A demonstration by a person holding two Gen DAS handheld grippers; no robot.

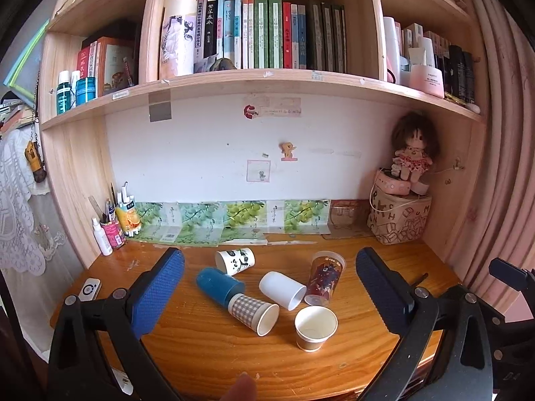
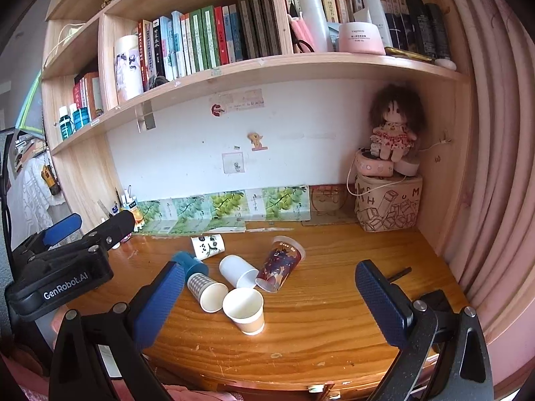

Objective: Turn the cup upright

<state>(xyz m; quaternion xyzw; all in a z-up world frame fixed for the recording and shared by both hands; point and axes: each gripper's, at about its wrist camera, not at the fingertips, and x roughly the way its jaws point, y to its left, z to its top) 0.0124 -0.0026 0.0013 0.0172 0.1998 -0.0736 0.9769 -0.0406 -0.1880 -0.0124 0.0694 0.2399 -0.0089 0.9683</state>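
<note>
Several cups sit on the wooden desk [image 1: 207,351]. A brown paper cup [image 1: 315,328] [image 2: 244,310] stands upright nearest me. On their sides lie a checked cup [image 1: 255,312] [image 2: 206,292], a blue cup [image 1: 219,285] [image 2: 190,262], a white cup [image 1: 282,290] [image 2: 238,271] and a panda-print cup [image 1: 234,260] [image 2: 208,246]. A clear cup with a dark print [image 1: 325,279] [image 2: 280,264] leans tilted. My left gripper [image 1: 267,294] is open and empty above the front of the desk. My right gripper [image 2: 269,304] is open and empty too. The left gripper's body [image 2: 63,267] shows at the left of the right wrist view.
A patterned bag [image 1: 399,219] with a doll [image 1: 413,153] on top stands at the back right corner. A pen holder and bottles [image 1: 112,225] stand at the back left. A white remote [image 1: 88,289] lies at the left edge. A bookshelf [image 1: 267,80] hangs above.
</note>
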